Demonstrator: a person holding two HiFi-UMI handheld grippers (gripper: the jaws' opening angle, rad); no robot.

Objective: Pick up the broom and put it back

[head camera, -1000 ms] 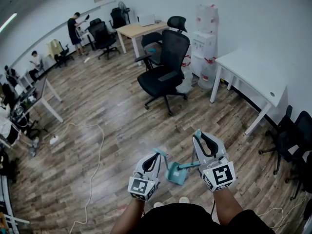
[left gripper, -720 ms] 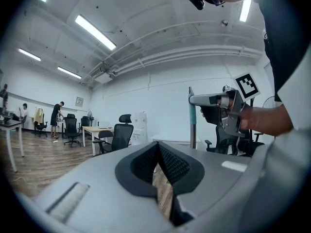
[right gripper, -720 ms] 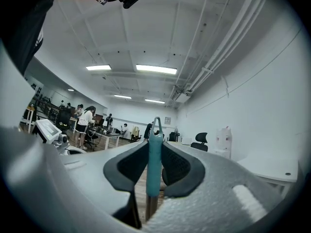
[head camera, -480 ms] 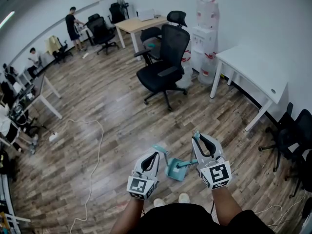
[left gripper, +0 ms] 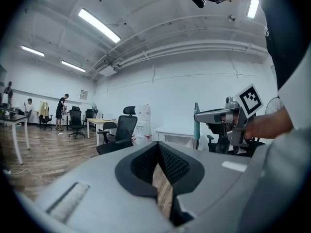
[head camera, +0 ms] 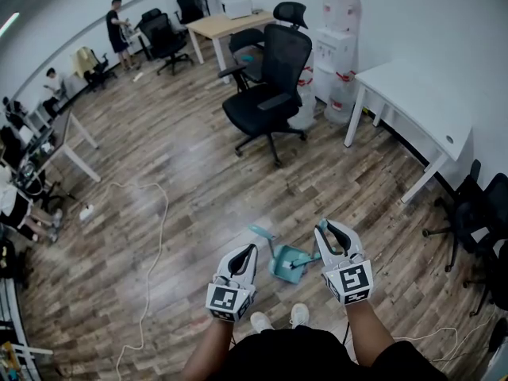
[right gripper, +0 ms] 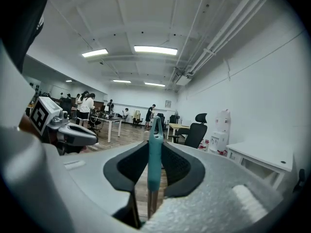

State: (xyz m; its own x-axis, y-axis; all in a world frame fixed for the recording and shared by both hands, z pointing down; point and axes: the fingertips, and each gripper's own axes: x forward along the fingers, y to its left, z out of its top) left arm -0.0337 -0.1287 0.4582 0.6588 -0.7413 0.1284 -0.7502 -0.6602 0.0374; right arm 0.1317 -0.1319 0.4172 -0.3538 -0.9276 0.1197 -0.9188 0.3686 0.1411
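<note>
Broom handle [right gripper: 155, 154] gripped by right fingers [right gripper: 178, 168], left fingers [left gripper: 173, 166] closed empty, wood floor [head camera: 198, 181] open ahead.

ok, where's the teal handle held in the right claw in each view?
Head view: handle at lower centre, slanting up into the right claw.
Left gripper view: upright, right of centre, at the right claw's tip.
Right gripper view: dead centre, clamped between the jaws.
Shared landmark: black chair, seen left of the handle in the left gripper view and right of it in the right gripper view.
</note>
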